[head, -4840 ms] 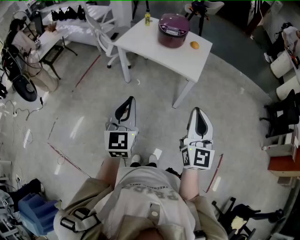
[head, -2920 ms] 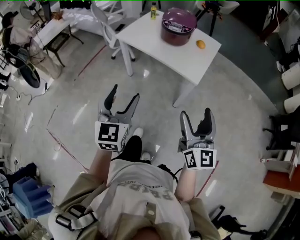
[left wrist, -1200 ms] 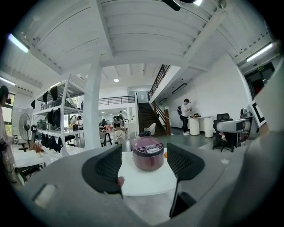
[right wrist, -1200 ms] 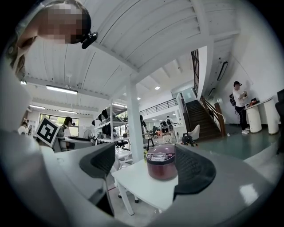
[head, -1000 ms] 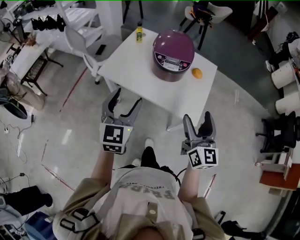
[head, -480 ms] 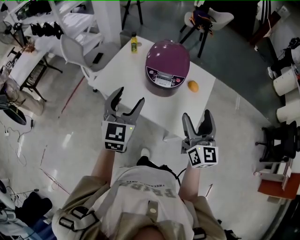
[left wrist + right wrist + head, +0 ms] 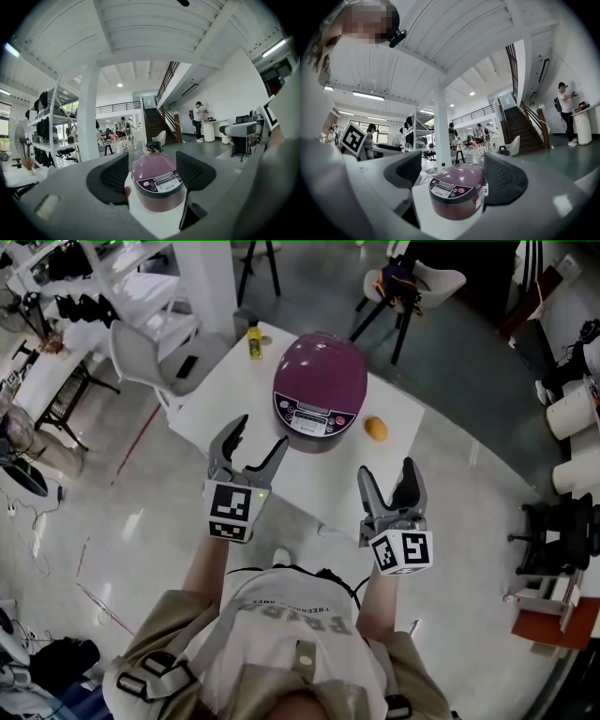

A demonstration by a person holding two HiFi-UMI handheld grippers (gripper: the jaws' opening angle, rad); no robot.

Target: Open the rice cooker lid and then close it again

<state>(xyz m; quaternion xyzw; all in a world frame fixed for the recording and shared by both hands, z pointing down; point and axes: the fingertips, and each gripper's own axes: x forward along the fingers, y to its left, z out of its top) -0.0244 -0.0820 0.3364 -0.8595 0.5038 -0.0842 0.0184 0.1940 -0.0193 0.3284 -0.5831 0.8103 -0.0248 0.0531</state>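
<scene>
Two tools are held out in front of the person, side by side and pointing about level. The left hand-held gripper point(image 7: 260, 435) is at 11 o'clock and the right hand-held gripper point(image 7: 386, 472) at 1 o'clock. Each has its jaws spread moderately wide with nothing gripped. In both gripper views the rice cooker point(image 7: 320, 390) shows through the gap, but it is well apart from the pads, so it is framed rather than held.

The purple rice cooker stands on the white counter point(image 7: 225, 404) at 12 o'clock from the hands. Its lid point(image 7: 322, 369) is down and its control panel point(image 7: 310, 416) faces the person. That facing likely puts the release at the near side and the hinge at the far side. An orange point(image 7: 375, 428) lies on the counter at about 4 o'clock of the cooker, apart from it. A small yellow bottle point(image 7: 254, 341) stands at about 10 o'clock, near the far corner. Neither sits where the lid would swing.

Judging by this, the task is at the approach and opening has not begun. Holding both hand-held grippers open and aimed at the front of the cooker makes sense. One can press or lift at the latch while the other steadies the body, since a light cooker may slide on the smooth counter.
</scene>
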